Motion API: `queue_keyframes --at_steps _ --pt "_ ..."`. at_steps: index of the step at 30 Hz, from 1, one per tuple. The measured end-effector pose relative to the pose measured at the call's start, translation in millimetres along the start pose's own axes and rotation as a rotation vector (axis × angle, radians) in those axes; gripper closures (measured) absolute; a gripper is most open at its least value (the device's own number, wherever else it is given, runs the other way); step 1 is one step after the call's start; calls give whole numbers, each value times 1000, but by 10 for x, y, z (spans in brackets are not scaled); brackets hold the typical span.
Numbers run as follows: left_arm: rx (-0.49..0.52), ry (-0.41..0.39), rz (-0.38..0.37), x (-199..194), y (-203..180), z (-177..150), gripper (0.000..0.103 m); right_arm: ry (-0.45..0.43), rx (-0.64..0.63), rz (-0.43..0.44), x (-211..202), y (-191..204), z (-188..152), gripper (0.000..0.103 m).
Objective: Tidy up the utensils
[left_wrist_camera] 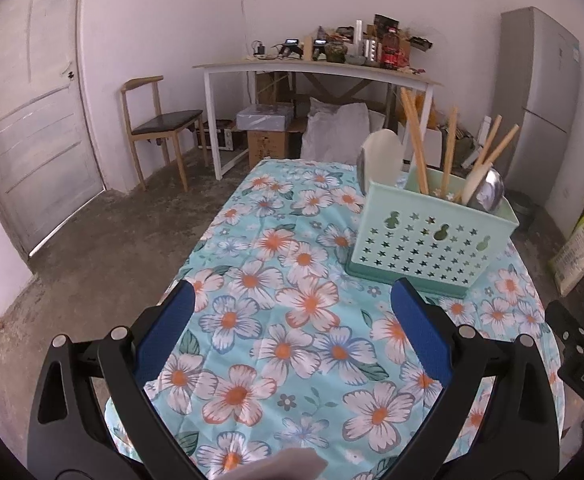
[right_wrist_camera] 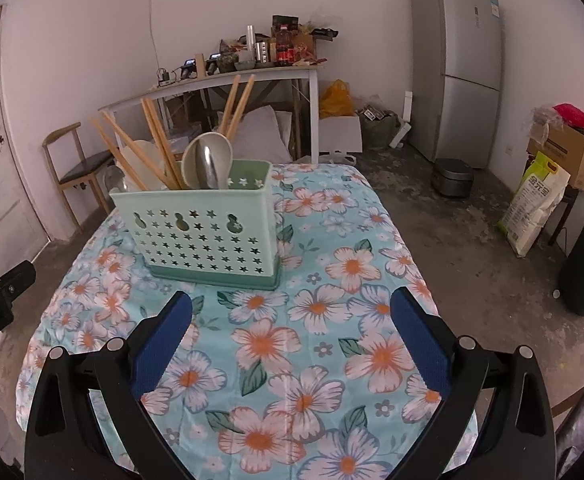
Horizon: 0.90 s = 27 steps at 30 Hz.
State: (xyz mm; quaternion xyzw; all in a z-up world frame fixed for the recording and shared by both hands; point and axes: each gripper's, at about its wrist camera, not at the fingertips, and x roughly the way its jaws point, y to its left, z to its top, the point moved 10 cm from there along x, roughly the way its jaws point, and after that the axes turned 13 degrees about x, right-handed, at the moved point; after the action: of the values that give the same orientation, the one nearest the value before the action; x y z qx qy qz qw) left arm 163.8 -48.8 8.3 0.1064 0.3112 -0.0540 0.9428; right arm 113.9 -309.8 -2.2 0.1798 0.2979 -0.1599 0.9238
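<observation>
Chopsticks (right_wrist_camera: 154, 142) stand bundled in the green caddy (right_wrist_camera: 208, 236), handles fanning upward, with a pale ladle (right_wrist_camera: 212, 160) and a steel spoon (right_wrist_camera: 206, 168) nested bowl-up beside them at the caddy's right end. Sorted by kind, it looks like: sticks in the middle, another pale scoop (left_wrist_camera: 382, 160) at the caddy's left end, seen from the left wrist camera. That upright stacking keeps the handles free for grabbing from above.

Left gripper (left_wrist_camera: 292, 308) hangs in front of the caddy, jaws spread wide, nothing between the blue pads. Right gripper (right_wrist_camera: 292, 316) sits just as wide, empty too, also in front of the caddy. No loose utensil shows on the floral tablecloth (right_wrist_camera: 312, 360), so I'd judge the sorting is nearly or fully done.

Room to move? Plenty. Bare cloth lies in front of the caddy and to its right. To the caddy's left the table edge comes close, and beyond the caddy the cloth drops off towards the floor, so a shove that way risks tipping it.
</observation>
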Motion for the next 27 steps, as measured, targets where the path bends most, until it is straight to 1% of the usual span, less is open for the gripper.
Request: queue_keyframes --at_steps 3,12,15,27 --pt "14 4 -20 4 -76 -6 8 -2 4 -11 3 -52 1 7" --pt "44 22 -48 28 -216 -68 8 11 11 -32 10 -134 -46 7" --pt "58 24 -40 27 -227 -85 8 7 9 -36 -11 -142 -47 7" --pt "76 72 17 71 -165 -149 8 9 16 -73 22 -295 -43 7"
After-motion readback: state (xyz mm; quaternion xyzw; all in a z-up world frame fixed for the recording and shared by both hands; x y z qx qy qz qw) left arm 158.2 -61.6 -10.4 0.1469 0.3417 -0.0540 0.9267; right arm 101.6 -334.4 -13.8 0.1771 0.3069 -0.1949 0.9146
